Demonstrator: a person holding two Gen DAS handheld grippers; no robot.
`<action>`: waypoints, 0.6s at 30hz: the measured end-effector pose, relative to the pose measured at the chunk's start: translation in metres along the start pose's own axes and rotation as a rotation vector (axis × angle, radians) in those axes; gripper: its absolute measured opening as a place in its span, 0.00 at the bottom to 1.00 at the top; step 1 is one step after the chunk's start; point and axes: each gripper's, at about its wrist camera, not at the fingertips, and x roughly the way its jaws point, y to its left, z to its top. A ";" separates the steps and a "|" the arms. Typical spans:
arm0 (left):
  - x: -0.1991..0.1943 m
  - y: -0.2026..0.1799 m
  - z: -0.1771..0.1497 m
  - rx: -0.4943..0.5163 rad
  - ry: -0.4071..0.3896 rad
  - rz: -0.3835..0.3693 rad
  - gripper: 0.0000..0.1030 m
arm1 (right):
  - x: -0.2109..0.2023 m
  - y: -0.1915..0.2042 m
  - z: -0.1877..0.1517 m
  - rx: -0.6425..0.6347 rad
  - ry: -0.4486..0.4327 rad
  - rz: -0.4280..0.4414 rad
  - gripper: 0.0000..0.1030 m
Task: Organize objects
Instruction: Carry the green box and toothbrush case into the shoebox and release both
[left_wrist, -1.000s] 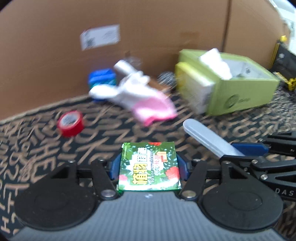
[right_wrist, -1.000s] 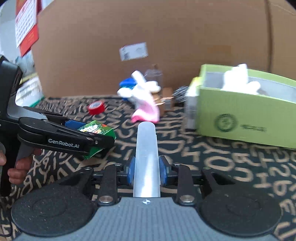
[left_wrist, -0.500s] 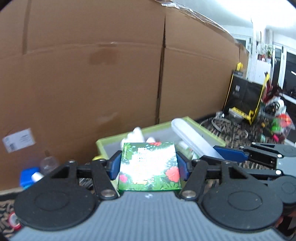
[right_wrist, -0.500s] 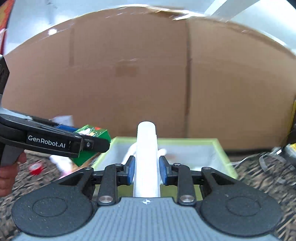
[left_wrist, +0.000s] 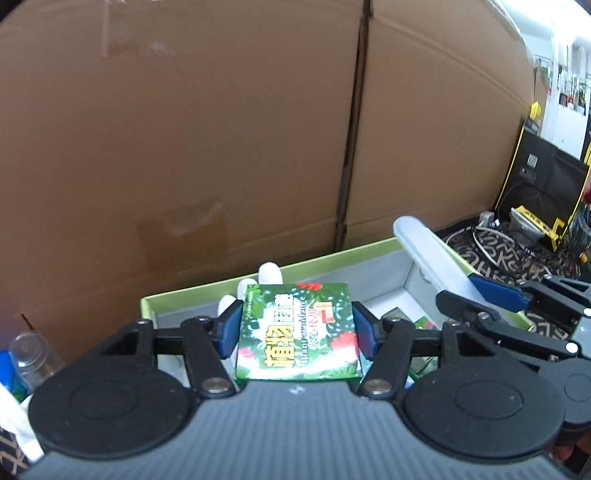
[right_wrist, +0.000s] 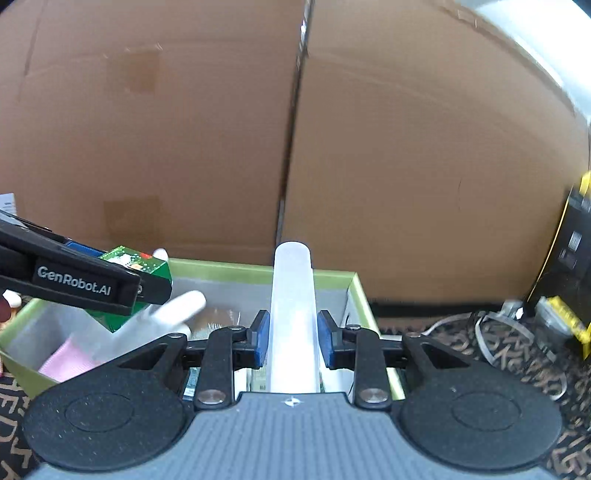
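My left gripper (left_wrist: 297, 326) is shut on a green printed packet (left_wrist: 299, 332) and holds it above the open green box (left_wrist: 192, 291). My right gripper (right_wrist: 293, 338) is shut on a frosted white tube (right_wrist: 293, 295) and holds it over the same green box (right_wrist: 354, 284), near its right side. The tube also shows in the left wrist view (left_wrist: 428, 251), and the packet in the right wrist view (right_wrist: 144, 266). White and pink cloth (right_wrist: 122, 339) and some small packets lie inside the box.
A tall cardboard wall (left_wrist: 258, 129) stands right behind the box. A clear bottle (left_wrist: 31, 358) and white cloth (left_wrist: 14, 421) are at the left. Cables (right_wrist: 491, 332) and a black-and-yellow case (right_wrist: 569, 266) lie to the right on the patterned mat.
Both grippers have lifted from low over the mat and moved forward over the green box, each still holding its object. The views now look down into the box.
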 end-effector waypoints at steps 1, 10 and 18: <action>0.004 0.000 -0.003 0.006 0.005 -0.012 0.66 | 0.004 -0.003 -0.002 0.004 0.024 0.005 0.30; -0.007 0.010 -0.018 -0.017 -0.030 -0.020 1.00 | -0.012 -0.012 -0.011 0.037 0.011 -0.012 0.69; -0.094 0.040 -0.038 -0.082 -0.086 0.064 1.00 | -0.091 0.009 0.004 0.119 -0.162 0.057 0.85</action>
